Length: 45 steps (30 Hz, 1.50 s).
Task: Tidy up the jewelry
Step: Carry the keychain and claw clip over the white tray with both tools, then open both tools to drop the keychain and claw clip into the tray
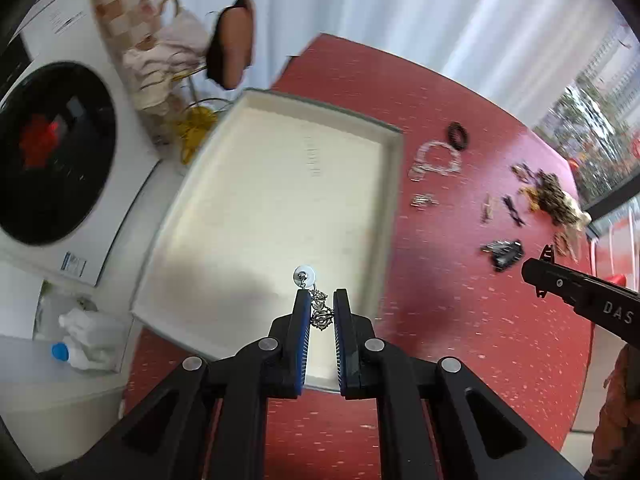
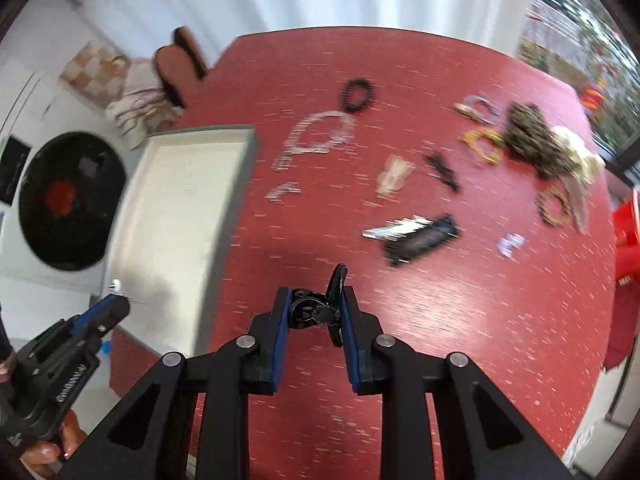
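Left gripper (image 1: 322, 312) clenches a dangling silver drop earring (image 1: 316, 300) over the cream tray (image 1: 394, 184)'s near edge; right gripper (image 2: 316, 312) clamps a black hair clip (image 2: 320, 308). A swing could slip the earring onto the red table (image 1: 460, 340).

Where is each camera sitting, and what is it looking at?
Left wrist: rides the left gripper, looking down at the white tray; it holds a silver earring.
Right wrist: rides the right gripper, looking down at the red table; it holds a black clip, with a hand at the corner.
Shared: tray, table, scattered jewelry, each other's gripper.
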Tool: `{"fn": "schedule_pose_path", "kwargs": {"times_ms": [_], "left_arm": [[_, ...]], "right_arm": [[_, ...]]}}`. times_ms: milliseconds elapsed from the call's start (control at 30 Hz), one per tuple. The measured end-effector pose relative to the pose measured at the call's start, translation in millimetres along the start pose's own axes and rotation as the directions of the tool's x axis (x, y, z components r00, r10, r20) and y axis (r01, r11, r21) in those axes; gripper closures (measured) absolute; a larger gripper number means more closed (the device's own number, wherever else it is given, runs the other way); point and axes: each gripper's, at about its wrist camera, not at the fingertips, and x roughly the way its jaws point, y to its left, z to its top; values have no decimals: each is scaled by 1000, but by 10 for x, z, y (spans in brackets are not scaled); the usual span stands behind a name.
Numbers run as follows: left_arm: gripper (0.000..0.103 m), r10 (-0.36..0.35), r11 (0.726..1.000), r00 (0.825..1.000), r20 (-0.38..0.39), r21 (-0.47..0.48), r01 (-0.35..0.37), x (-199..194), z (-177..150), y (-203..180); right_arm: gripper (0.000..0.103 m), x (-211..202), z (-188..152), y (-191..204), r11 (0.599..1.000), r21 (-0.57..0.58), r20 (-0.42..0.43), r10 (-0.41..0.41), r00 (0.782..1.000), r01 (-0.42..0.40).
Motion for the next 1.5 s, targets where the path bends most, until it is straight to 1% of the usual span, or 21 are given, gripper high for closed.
{"fn": "schedule_pose_path", "kwargs": {"times_ms": [167,267,467,633,867,1000,1033,1100,1200,1233,1267,1300,1433,1467,1500], "left_arm": [[90,37,998,999,-9,-50,-38,106,-1,353],[90,59,996,998,-18,-60,-60,217,19,485],[90,95,993,995,-42,-63,-98,483,51,645],[90,139,988,988,-70,-59,-143,704,26,709],[90,190,980,976,-110,-37,-195,913,-41,709],[90,213,977,971,-103,-6,-215,952,-50,659],[90,218,976,971,-100,4,-219,953,-48,644],[90,225,974,969,-102,14,-224,949,-47,630],[90,221,975,969,-109,11,-221,934,-31,626],[90,210,977,970,-119,6,-211,935,-24,634],[90,201,979,971,-127,-2,-203,936,-18,645],[90,199,979,971,-129,-6,-202,932,-15,650],[89,212,977,971,-113,6,-213,890,-2,624],[60,211,977,971,-109,5,-212,874,1,624],[8,214,977,971,-105,0,-215,851,5,620]], "right_arm": [[77,158,56,493,995,-79,-19,56,998,-58],[77,302,81,778,987,-125,-43,91,995,-96],[77,655,108,1116,975,-163,-111,132,985,-149],[77,946,104,1262,970,-181,-168,130,977,-160],[77,1338,89,1265,977,-168,-241,88,967,-130],[77,1480,77,1284,978,-174,-265,67,962,-116],[77,1470,81,1285,977,-175,-253,72,965,-119],[76,1480,91,1305,976,-185,-255,68,965,-118],[69,1470,110,1291,976,-168,-268,93,959,-142],[60,1465,124,1275,977,-158,-271,96,958,-142],[56,1435,147,1253,978,-142,-266,111,958,-153],[55,1399,161,1215,978,-132,-262,124,957,-163],[46,1199,244,1143,974,-109,-229,170,958,-199],[44,1155,265,1109,973,-104,-219,178,959,-205],[44,1101,286,1075,974,-97,-207,182,961,-206]]}}
